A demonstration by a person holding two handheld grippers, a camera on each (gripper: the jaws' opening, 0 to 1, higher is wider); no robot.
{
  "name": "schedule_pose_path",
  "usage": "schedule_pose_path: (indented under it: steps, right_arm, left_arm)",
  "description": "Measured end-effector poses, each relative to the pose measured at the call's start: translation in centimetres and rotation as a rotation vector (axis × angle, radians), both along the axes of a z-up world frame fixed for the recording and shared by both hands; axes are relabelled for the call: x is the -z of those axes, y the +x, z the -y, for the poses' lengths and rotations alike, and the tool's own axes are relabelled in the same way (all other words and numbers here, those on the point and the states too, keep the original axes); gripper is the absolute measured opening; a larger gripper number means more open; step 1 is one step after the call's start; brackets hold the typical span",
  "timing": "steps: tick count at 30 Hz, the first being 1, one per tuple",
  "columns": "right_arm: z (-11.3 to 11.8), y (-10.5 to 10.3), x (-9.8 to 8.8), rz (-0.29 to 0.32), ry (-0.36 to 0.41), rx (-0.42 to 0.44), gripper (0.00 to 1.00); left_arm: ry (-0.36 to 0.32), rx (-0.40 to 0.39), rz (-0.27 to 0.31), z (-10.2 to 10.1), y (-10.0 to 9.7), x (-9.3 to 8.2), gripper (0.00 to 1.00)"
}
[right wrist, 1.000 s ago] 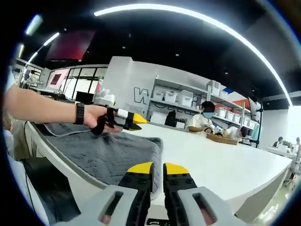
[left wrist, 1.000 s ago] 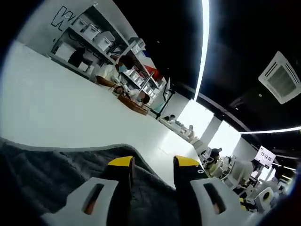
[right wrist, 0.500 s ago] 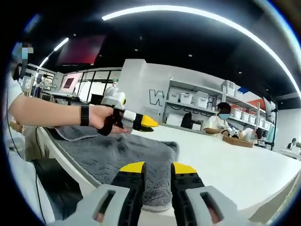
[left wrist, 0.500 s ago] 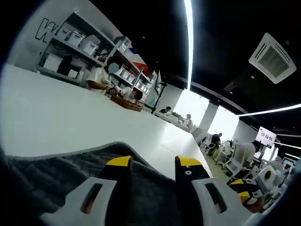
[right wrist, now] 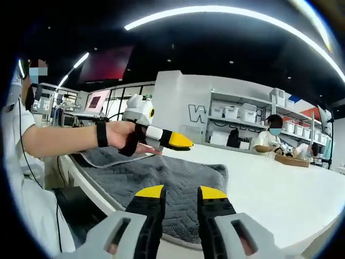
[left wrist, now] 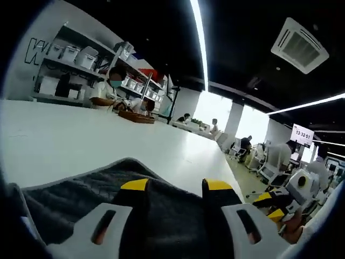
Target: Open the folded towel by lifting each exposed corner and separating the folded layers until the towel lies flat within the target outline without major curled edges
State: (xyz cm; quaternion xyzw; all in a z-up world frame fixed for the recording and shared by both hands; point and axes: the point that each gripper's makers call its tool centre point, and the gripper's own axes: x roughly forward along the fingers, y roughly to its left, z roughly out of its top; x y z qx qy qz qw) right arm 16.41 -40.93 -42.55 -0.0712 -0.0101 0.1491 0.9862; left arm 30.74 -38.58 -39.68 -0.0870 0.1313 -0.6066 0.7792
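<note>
A long white desk point(right wrist: 280, 189) carries the grey towel point(right wrist: 161, 186) near its front edge. The right tool point(right wrist: 180, 190) stands apart-jawed over the near hem, gripping nothing; the left tool point(left wrist: 176, 185) — also gaping, empty — hovers above the towel's far side. Pinching both layers together — likely with hems stacked — would drag the towel instead of unfolding it.

The left gripper point(left wrist: 177, 186), with yellow-tipped black jaws on grey plastic mounts, has its jaws parted with a clear gap between the tips. The right gripper point(right wrist: 180, 192), of the same build, has its jaws parted by a narrower gap. In the right gripper view, the person's left hand point(right wrist: 123, 137) grips the left gripper's handle; the forearm is extended roughly level and carries a black wristband point(right wrist: 102, 134).
</note>
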Motion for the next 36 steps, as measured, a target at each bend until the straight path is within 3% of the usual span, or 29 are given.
schedule_pose_path:
  steps: [5,19,21,36]
  right_arm:
    - [0.0,-0.1,-0.5,0.011,0.006,0.011,0.19]
    - [-1.4,0.0,-1.3,0.001,0.036,-0.047,0.33]
    - [-1.6,0.0,-1.3,-0.001,0.029,-0.055,0.33]
    - [-4.0,-0.3,-1.6,-0.006,0.008,-0.117,0.31]
  left_arm:
    - [0.002,0.039,0.055,-0.8,-0.7,-1.0,0.39]
    - [-0.014,0.069,0.063,-3.0,-5.1,-1.5,0.42]
    - [-0.023,0.067,0.090,-3.8,-6.1,-1.8,0.42]
    - [-0.036,-0.010,0.147,-9.1,-6.5,-1.4,0.42]
